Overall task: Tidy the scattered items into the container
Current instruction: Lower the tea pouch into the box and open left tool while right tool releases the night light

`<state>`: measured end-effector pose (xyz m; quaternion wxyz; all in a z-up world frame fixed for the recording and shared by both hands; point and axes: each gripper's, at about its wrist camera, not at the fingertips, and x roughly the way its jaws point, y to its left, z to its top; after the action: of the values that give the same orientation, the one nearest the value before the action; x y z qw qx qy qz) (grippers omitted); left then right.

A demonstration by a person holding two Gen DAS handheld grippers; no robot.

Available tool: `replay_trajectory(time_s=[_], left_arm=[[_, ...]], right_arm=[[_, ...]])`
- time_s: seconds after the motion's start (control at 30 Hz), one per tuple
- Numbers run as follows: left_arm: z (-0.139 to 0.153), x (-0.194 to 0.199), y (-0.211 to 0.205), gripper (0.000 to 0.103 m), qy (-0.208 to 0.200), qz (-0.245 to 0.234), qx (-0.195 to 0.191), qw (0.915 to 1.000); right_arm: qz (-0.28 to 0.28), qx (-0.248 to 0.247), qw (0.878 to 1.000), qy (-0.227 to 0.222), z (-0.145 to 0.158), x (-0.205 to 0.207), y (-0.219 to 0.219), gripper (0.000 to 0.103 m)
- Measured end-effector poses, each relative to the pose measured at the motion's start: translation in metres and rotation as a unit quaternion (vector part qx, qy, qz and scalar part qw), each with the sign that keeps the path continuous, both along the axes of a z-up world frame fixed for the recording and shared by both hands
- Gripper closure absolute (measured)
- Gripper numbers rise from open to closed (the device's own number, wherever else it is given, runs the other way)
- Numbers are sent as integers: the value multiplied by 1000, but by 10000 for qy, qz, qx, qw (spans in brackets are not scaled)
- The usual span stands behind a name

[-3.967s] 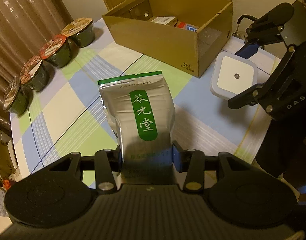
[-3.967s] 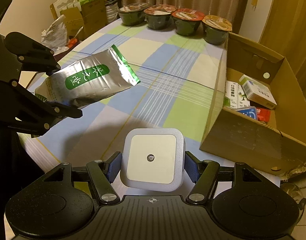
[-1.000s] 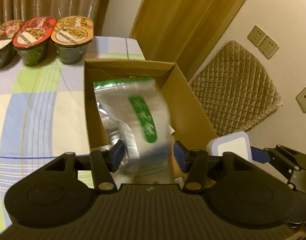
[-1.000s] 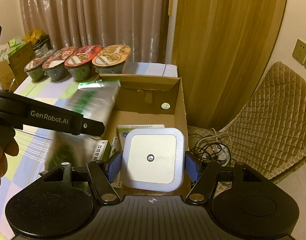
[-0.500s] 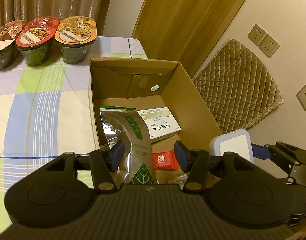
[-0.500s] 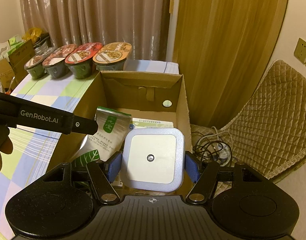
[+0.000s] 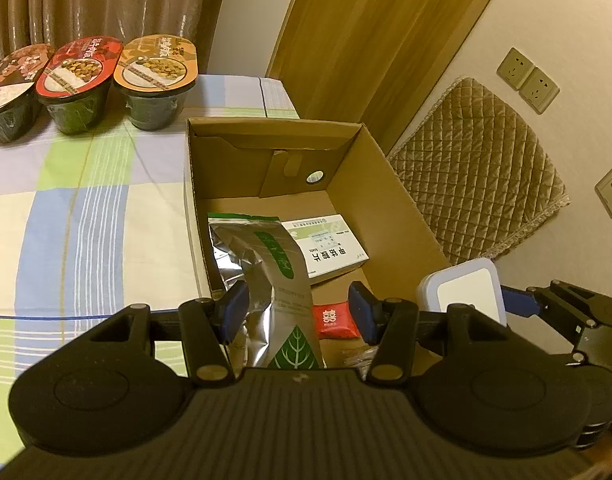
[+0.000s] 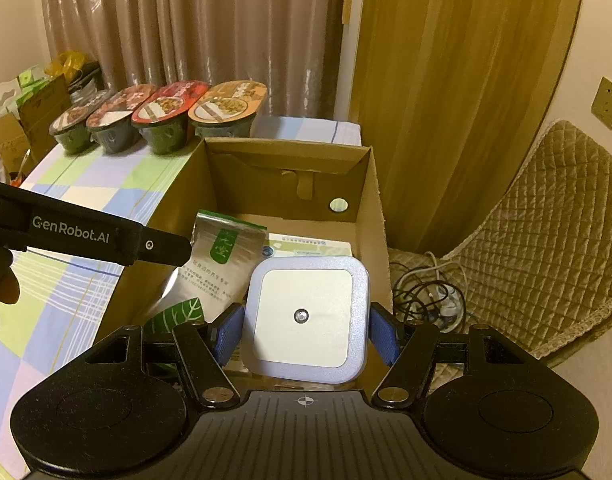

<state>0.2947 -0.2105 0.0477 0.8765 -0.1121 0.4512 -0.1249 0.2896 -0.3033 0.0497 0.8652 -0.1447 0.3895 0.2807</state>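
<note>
The silver tea pouch (image 7: 266,264) with a green label lies loose inside the open cardboard box (image 7: 386,208), leaning on its left wall. My left gripper (image 7: 298,310) hovers open above it, touching nothing. A white medicine carton (image 7: 326,246) and a red packet (image 7: 334,320) also lie in the box. My right gripper (image 8: 304,320) is shut on a white square night light (image 8: 306,292), held over the near right part of the box (image 8: 372,216). The pouch (image 8: 222,264) shows to the light's left, below my left gripper's finger (image 8: 106,236).
Several sealed instant-food bowls (image 7: 156,76) stand in a row on the checked tablecloth (image 7: 86,208) behind and left of the box. A quilted chair cushion (image 7: 474,168) and tangled cables (image 8: 426,292) are to the right, past the table edge. A hand (image 8: 2,280) shows at far left.
The left gripper let go of the pouch, which dropped into the box and settled against the left wall. Both grippers came from over the table to above the box; the right still holds the light.
</note>
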Motion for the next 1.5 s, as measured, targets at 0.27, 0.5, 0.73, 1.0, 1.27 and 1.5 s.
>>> replay_trajectory(time_s=[0.27,0.5,0.73,1.0,1.27,1.5], left_arm=[[0,0,2,54,-13,5,39,10000],[3,1,5,54,-65,30,100,9999],[4,3,12,54,-67,77,100,9999],[4,2,13,54,-79,49,141,9999],[6,-1,15,54,-90,60,153,9998],[13,-11,14,42,-133,80,252,9996]], right_arm=[[10,-3,10000,3,-1,1,2,34],[41,-12,10000,-14,-1,4,9,34],[116,23,9999,0,-2,6,15,34],[126,68,9999,-19,-3,5,14,34],[10,2,10000,56,-8,0,1,34],[-18,4,10000,87,-5,-8,-3,34]])
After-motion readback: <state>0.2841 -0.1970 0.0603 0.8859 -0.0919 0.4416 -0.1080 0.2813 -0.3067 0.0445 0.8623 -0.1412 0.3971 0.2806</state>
